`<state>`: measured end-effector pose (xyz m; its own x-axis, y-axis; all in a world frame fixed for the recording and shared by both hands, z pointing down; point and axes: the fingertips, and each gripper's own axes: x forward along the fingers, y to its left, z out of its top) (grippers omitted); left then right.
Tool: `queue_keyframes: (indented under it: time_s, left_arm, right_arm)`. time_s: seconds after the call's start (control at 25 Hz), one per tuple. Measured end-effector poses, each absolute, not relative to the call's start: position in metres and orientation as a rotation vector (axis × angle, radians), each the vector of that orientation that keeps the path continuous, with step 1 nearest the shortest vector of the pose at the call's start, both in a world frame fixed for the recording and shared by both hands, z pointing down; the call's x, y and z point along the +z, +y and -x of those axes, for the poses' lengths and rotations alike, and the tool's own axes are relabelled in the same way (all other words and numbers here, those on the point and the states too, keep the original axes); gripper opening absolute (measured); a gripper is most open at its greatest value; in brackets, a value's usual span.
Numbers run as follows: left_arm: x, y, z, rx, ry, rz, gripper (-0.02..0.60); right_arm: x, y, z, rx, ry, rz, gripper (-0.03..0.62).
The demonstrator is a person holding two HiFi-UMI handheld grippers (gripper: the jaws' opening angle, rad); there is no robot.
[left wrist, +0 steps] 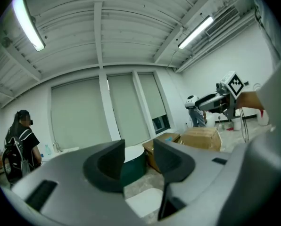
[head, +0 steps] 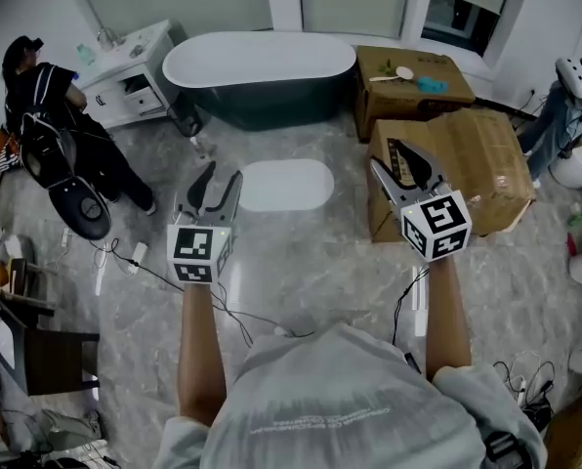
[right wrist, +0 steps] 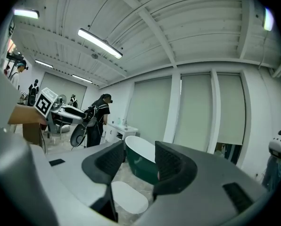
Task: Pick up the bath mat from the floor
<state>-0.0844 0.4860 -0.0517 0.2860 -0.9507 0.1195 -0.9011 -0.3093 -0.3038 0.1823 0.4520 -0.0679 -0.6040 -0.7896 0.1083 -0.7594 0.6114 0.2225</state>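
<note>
A white oval bath mat (head: 285, 185) lies flat on the marble floor in front of the dark green bathtub (head: 260, 74). My left gripper (head: 217, 185) is held above the floor just left of the mat, jaws open and empty. On the mat's right side, my right gripper (head: 405, 171) hovers over a cardboard box, also open with nothing in it. The mat (left wrist: 143, 200) shows low between the jaws in the left gripper view, and the mat (right wrist: 128, 197) appears below the jaws in the right gripper view. Neither gripper touches it.
Two cardboard boxes (head: 462, 164) stand right of the mat. A white vanity (head: 130, 71) is at the back left, with a person (head: 52, 106) beside it. Cables (head: 174, 281) trail over the floor near my feet. Another robot (head: 569, 96) stands at the far right.
</note>
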Motion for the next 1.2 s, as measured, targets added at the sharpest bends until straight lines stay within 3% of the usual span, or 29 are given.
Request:
queue_keyframes:
  time_s: [0.72,1.2]
  left_arm:
    - [-0.009,0.431,0.041,-0.496,1.827,2.405,0.187]
    - [0.042,0.273,0.106,-0.483,1.84,2.522,0.187]
  right_arm:
    - [-0.028,0.377,-0.237,-0.131,-2.627,-1.19,0.201]
    - [0.003,0.238,-0.197,-0.042,-2.554,-1.192,0.201]
